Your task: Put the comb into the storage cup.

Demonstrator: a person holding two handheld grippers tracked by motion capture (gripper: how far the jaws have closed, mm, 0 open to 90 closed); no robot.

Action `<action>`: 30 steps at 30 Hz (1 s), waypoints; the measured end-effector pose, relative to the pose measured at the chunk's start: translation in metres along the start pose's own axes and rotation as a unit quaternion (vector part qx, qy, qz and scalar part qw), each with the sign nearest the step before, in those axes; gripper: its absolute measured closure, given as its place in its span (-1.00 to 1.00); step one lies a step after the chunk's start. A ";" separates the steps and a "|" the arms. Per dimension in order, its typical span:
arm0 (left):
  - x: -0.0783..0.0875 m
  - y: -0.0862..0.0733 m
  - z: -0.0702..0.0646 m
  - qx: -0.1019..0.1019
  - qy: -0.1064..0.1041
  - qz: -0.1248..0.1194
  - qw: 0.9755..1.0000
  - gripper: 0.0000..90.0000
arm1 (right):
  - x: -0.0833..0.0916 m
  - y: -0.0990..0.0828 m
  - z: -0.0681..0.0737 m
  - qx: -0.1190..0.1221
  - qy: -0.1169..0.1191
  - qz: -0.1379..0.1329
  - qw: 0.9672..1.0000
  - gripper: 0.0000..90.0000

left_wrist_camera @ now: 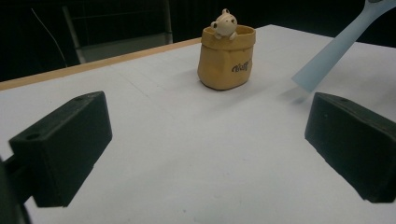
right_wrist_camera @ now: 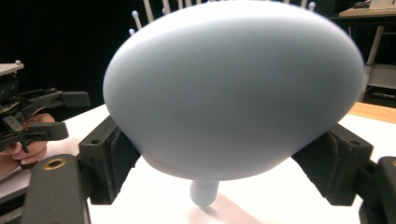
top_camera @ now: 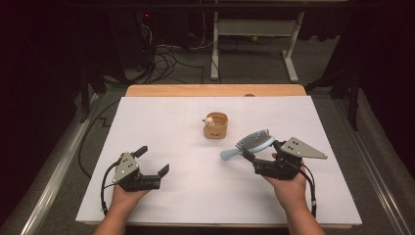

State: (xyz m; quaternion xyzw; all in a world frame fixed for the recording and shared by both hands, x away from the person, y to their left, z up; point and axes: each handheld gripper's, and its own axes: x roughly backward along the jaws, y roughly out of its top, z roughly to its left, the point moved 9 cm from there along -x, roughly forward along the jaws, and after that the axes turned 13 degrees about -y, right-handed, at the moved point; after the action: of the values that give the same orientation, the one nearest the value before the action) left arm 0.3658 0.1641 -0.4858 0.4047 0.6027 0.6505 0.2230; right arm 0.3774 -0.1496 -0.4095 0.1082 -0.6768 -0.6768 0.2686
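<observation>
Right gripper (top_camera: 258, 157): jaws clamping the pale blue hairbrush (top_camera: 254, 141) by its head, right of centre.
Left gripper (top_camera: 152, 160): jaws standing wide, gripping nothing, lower left.
Bear pouch (top_camera: 216, 125): sitting mid-surface.

My left claw (top_camera: 155, 161) gapes wide and empty; my right claw (top_camera: 262, 155) is clamped tight, both forearms low.

Black left gripper (top_camera: 153, 160) and right gripper (top_camera: 250, 155), blocky black fingers (left_wrist_camera: 65, 144), grey screw-dotted three-cornered plates, trailing black cables, bare forearms
</observation>
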 end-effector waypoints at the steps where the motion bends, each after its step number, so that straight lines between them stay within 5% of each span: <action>1: 0.000 0.000 0.000 -0.001 0.001 -0.001 1.000 -1.00 | 0.000 0.000 -0.001 -0.001 0.000 -0.001 1.000 -0.54; 30: -0.002 -0.002 -0.002 -0.007 0.007 0.007 1.000 -1.00 | -0.003 0.015 -0.009 -0.008 -0.012 -0.018 1.000 -0.54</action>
State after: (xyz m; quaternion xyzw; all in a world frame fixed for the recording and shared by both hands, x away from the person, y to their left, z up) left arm 0.3650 0.1613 -0.4878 0.4026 0.5972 0.6591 0.2166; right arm 0.3876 -0.1548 -0.3957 0.1097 -0.6729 -0.6879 0.2490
